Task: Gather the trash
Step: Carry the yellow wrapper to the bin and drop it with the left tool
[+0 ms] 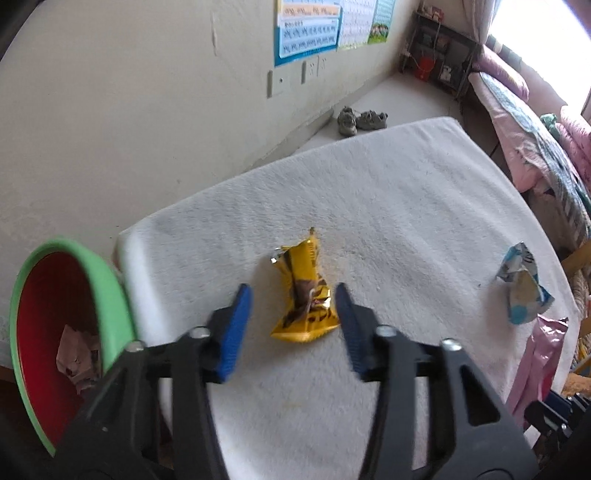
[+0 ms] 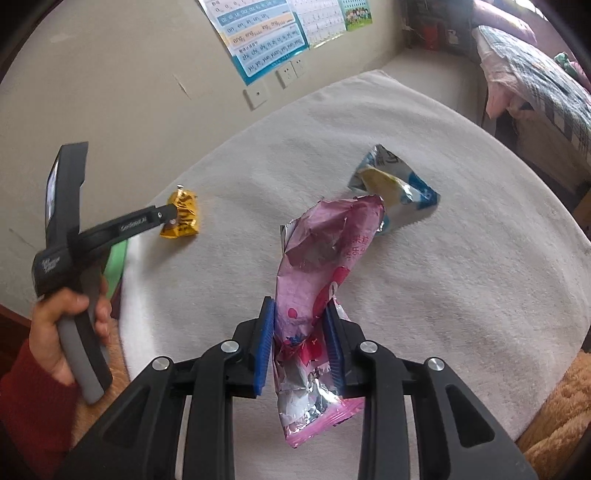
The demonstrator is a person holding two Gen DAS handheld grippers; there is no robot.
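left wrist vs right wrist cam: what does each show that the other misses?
Left wrist only: the green-rimmed red bin beside the table with crumpled trash inside, a pair of shoes on the floor, and the open left tool straddling the yellow wrapper.

Right wrist only: the right tool shut on the pink wrapper, plus the person's left hand on the other tool's handle.

Both: the white table cover, yellow wrapper, blue-and-white wrapper, pink wrapper, wall posters.
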